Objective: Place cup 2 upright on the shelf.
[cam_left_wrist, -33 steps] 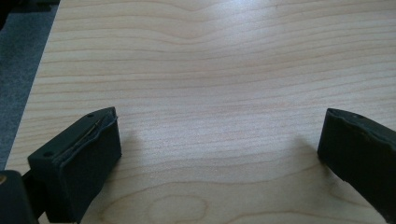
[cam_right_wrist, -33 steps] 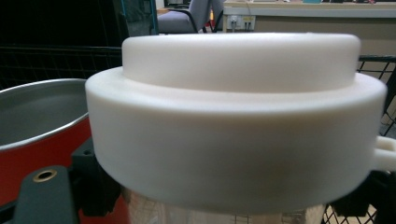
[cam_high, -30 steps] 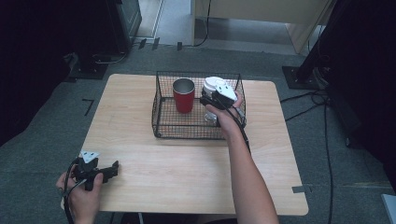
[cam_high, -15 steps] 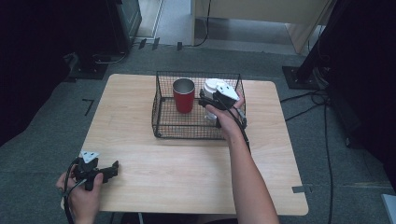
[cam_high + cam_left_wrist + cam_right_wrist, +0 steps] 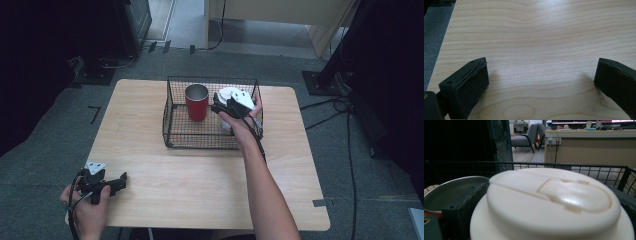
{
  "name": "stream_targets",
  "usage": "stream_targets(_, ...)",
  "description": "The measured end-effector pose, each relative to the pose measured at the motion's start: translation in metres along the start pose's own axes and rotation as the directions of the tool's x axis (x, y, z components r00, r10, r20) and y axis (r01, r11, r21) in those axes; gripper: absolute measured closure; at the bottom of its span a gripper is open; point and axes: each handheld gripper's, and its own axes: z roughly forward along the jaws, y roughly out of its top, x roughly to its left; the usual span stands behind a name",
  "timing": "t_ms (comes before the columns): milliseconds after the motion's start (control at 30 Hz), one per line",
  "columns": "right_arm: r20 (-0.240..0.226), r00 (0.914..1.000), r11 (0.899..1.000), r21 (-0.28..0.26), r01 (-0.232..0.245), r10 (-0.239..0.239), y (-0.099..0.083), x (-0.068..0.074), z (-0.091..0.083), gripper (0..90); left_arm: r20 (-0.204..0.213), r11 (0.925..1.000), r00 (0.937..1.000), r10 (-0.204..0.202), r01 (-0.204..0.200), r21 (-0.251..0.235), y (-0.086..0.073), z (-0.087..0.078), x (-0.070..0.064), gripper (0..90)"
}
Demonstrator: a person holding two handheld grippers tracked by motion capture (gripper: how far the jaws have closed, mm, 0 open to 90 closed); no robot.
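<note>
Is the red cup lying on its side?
No, the red cup stands upright in the basket, its open mouth facing up.

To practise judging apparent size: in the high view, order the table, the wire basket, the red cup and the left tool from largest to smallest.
1. Table
2. Wire basket
3. Red cup
4. Left tool

The cup and the left tool look close in size, so their order is unsure.
</note>
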Motion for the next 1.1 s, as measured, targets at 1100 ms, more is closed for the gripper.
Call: stream_targets(1100,-0.074,0.9971,0.994,-0.107,0.009,-0.017,0.043,-0.003,-0.051,0.1,0.0,1.0,1.0,0.0,0.0,0.0,0.0,0.0,0.0,0.0)
